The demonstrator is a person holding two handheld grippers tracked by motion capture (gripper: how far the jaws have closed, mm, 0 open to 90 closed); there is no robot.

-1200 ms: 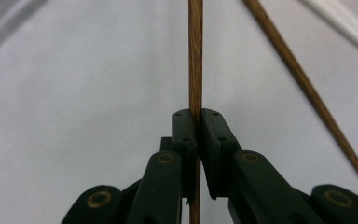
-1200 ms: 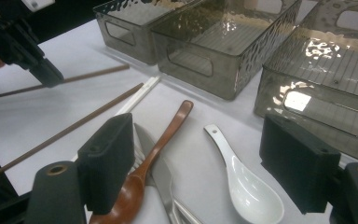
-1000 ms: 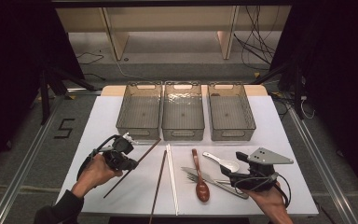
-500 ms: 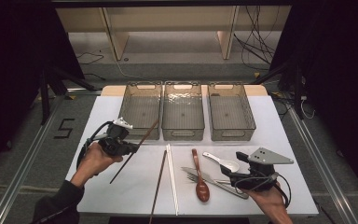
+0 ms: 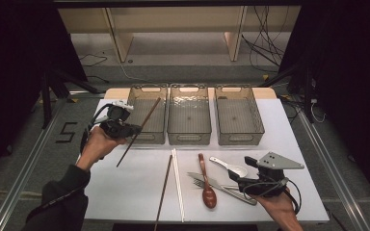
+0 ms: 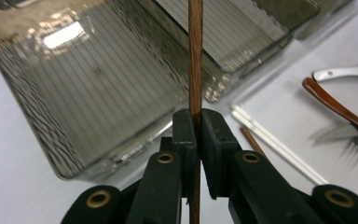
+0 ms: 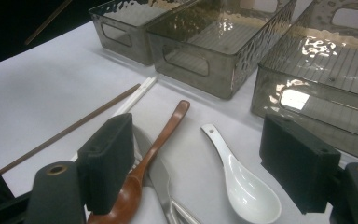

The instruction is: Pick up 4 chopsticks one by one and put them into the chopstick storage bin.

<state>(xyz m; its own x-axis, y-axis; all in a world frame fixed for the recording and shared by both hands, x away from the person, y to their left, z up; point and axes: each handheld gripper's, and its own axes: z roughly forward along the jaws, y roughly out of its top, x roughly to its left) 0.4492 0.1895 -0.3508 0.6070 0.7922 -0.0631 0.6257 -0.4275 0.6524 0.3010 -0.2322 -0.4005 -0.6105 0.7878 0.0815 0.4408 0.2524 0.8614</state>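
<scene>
One brown chopstick (image 5: 138, 131) is clamped between the closed jaws of the left gripper (image 5: 127, 129), slanting with its upper end over the left bin (image 5: 147, 136). Three bins, all empty. Right gripper (image 5: 243, 180): jaws wide apart, nothing held, by the white spoon (image 5: 231, 166).

Three bins (image 5: 189, 120) behind the cutlery; held chopstick (image 5: 138, 131) over the leftmost bin (image 5: 147, 118)

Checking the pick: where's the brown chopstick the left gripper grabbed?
High view, left side: the brown chopstick is clamped in the left gripper, slanting with its upper end over the leftmost bin.
</scene>
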